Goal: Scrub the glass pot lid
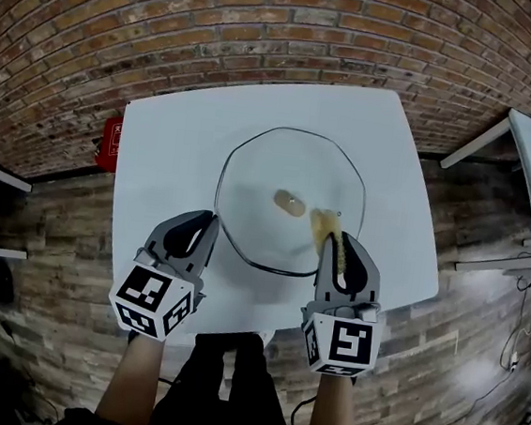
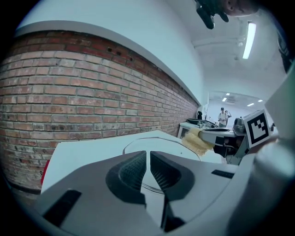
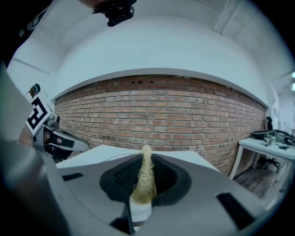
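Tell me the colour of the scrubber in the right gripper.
Pale yellow-tan; the scrubber shows best in the right gripper view.

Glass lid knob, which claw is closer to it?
Right. The right claw, gripping a sponge, is over the lid just beside the knob; the left claw is at the lid's left rim.

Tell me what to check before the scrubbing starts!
1. Yellow scrub pad clamped in the right gripper: ok.
2. Glass pot lid lying on the white table: ok.
3. Pad above the lid: ok, over its near right part.
4. Pad touching the glass: cannot tell.
5. Left gripper steadying the lid: not ok; its fingers are shut on nothing.
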Demonstrator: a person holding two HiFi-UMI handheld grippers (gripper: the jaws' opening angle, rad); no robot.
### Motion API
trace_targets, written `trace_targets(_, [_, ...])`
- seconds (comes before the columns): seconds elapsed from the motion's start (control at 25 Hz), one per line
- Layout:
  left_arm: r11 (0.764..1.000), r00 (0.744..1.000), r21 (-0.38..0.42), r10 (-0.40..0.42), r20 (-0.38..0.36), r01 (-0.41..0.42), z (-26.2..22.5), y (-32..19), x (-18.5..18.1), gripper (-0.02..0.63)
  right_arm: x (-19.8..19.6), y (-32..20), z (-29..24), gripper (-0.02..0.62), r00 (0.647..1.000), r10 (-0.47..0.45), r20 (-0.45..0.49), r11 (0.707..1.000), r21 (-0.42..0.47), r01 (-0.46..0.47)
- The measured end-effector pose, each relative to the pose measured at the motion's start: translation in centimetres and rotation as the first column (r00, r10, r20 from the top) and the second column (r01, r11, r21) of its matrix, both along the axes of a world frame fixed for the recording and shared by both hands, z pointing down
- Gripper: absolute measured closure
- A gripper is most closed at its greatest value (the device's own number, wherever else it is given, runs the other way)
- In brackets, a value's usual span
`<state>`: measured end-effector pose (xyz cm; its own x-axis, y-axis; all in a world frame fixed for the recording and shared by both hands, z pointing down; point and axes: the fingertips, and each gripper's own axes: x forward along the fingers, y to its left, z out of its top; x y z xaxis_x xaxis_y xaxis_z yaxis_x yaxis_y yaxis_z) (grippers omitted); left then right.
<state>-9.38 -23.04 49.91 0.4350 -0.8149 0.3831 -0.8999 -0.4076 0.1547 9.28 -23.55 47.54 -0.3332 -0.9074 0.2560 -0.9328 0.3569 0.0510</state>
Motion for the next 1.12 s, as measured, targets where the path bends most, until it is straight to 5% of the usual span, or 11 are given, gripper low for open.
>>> trace_targets(0.28, [0.997,0.991,-0.066,-0.045,-0.125,0.037,0.8,0.0,-0.2,0.590,0.3,-0.2,-0.8,0.537,1.000,0.000,0.001,1.000,0.015,0.000])
trace_targets(0.4, [0.994,0.986,-0.108,-0.052,-0.157,0.035,1.7,-0.1,-0.3,0.465,0.2,-0.4,-0.8,0.537,1.000,-0.001,0.000,1.000,0.016,0.001])
trace_targets(0.52, [0.983,0.969,-0.175,-0.097,-0.228,0.057,3.0,-0.3,-0.4,0.455,0.1,-0.6,-0.7,0.537,1.000,-0.008,-0.003,1.000,0.013,0.008])
trace_targets(0.64, [0.964,0.936,-0.256,-0.153,-0.317,0.071,4.4,-0.5,-0.6,0.379,0.0,-0.8,-0.7,0.537,1.000,-0.011,-0.001,1.000,0.012,0.011])
trace_targets(0.96, [0.933,0.896,-0.342,-0.246,-0.370,0.115,6.8,-1.3,-1.6,0.379,0.0,-1.8,-0.9,0.537,1.000,-0.010,-0.001,1.000,0.015,0.010])
trace_targets(1.12, [0.921,0.898,-0.372,-0.258,-0.357,0.117,8.1,-1.7,-1.8,0.379,0.0,-1.9,-0.5,0.537,1.000,-0.007,-0.005,1.000,0.007,0.007])
